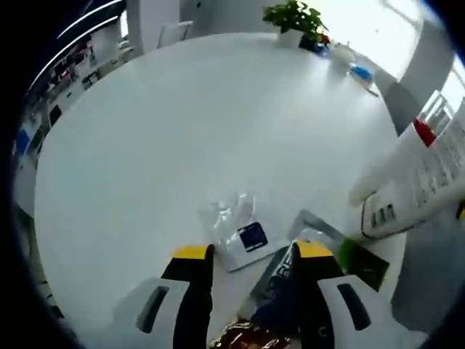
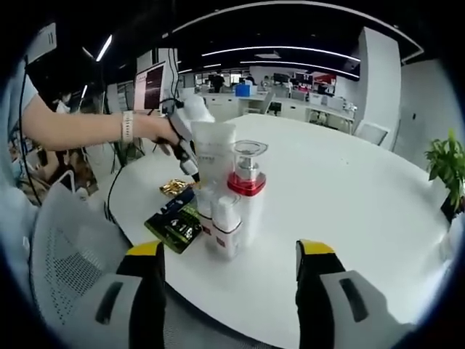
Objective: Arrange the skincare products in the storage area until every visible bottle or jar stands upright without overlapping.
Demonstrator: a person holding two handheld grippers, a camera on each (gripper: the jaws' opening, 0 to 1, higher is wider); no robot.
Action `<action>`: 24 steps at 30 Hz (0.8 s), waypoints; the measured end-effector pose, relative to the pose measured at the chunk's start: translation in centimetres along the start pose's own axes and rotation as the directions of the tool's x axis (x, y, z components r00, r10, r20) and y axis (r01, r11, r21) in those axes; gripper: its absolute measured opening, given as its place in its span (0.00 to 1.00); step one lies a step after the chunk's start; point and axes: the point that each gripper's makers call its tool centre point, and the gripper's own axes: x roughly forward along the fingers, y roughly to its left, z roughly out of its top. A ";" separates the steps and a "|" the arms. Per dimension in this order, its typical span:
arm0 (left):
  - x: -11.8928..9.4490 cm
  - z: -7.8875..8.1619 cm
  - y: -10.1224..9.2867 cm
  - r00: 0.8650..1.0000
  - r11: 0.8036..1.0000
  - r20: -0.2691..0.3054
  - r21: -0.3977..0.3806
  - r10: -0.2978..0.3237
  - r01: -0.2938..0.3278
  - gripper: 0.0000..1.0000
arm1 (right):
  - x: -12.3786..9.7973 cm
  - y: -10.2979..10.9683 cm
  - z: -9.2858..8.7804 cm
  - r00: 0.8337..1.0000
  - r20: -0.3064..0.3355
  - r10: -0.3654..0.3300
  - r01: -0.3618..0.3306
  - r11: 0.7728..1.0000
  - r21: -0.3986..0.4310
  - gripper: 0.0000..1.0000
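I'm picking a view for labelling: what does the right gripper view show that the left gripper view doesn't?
Right gripper view: the bottle with the red collar standing upright among white bottles, and a person's hand behind them. Left gripper view: a clear packet with a dark blue label ahead of its open jaws. Both: the round white table, a potted plant and the green packet.

White table [image 2: 349,189], red-collared white bottle [image 2: 247,190], green potted plant [image 1: 296,17]
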 end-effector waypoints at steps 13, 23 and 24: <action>1.2 1.7 -0.1 0.995 0.995 -0.016 -0.017 0.099 -0.099 0.40 | 0.4 0.0 -0.7 1.000 -0.013 0.000 0.000 1.000 0.009 0.73; 1.6 2.2 0.8 0.990 0.990 0.000 -0.017 0.141 -0.141 0.39 | 0.3 -0.2 -1.0 1.000 -0.018 -0.008 0.008 1.000 0.017 0.73; 1.6 2.2 0.8 0.990 0.990 0.002 -0.018 0.139 -0.139 0.39 | 0.2 -0.2 -1.0 1.000 -0.018 -0.008 0.009 1.000 0.017 0.73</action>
